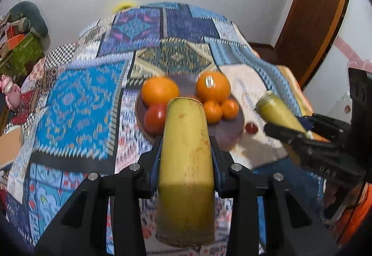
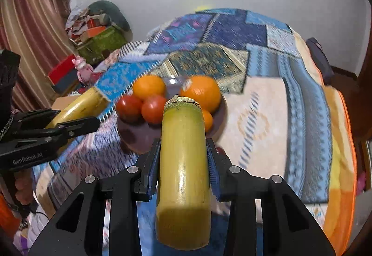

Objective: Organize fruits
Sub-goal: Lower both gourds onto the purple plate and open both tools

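Note:
My left gripper [image 1: 186, 151] is shut on a yellow sugarcane piece [image 1: 186, 163], held above the near edge of a dark plate [image 1: 227, 135]. The plate holds two big oranges [image 1: 212, 86], small oranges [image 1: 212, 110] and tomatoes [image 1: 154, 116]. My right gripper [image 2: 183, 156] is shut on a second, greener sugarcane piece [image 2: 183, 158], also near the plate [image 2: 139, 137]. Each gripper shows in the other's view: the right gripper [image 1: 290, 132] at right, the left gripper [image 2: 79, 124] at left, both holding cane. A small red fruit [image 1: 251, 128] lies on the cloth right of the plate.
A patchwork blanket [image 1: 81, 104] covers the bed. A pile of boxes and bags [image 1: 18, 46] sits at the far left by the wall. A wooden door [image 1: 313, 23] stands at the right. A curtain [image 2: 28, 23] hangs at the left.

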`<state>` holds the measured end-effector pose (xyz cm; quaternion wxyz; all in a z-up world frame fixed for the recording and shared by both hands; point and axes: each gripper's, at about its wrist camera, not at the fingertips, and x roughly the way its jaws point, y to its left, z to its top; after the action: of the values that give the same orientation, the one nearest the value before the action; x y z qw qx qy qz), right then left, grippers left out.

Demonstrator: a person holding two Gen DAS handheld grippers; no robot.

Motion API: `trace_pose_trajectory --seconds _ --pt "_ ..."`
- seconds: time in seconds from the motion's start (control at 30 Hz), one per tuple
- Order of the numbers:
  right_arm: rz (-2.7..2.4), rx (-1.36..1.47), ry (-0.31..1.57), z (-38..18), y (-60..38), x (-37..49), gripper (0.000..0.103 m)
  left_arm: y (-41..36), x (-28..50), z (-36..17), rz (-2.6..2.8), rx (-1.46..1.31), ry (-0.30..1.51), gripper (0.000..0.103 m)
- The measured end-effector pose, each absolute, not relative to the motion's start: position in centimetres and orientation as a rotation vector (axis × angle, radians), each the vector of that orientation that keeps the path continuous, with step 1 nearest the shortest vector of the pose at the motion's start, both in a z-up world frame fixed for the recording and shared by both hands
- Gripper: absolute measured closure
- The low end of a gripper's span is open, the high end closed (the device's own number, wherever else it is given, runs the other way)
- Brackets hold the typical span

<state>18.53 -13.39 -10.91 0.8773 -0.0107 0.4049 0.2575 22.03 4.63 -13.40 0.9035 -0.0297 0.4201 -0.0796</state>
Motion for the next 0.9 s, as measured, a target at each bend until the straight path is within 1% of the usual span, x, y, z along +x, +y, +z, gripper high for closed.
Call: trace_pose_trajectory --seconds 0.27,0.63,0.8,0.9 --pt "0.565 -0.039 0.832 -10.2 -10.6 22.1 0.069 5.2 26.8 -12.8 -0.166 -0.106 0.858 0.066" --pt "0.585 -0.109 0.872 -11.2 -7.7 26.3 0.069 6.3 32.6 -14.7 -0.139 -0.108 0.903 0.066" --pt "0.585 -0.132 0.888 -11.7 -7.2 27.1 0.070 6.7 34.0 -15.7 -0.134 -0.117 0.925 0.066" --pt "0.620 -0.105 0.891 -11.3 -7.3 27.3 0.072 6.7 34.3 -16.2 -0.146 -0.125 0.943 0.066"
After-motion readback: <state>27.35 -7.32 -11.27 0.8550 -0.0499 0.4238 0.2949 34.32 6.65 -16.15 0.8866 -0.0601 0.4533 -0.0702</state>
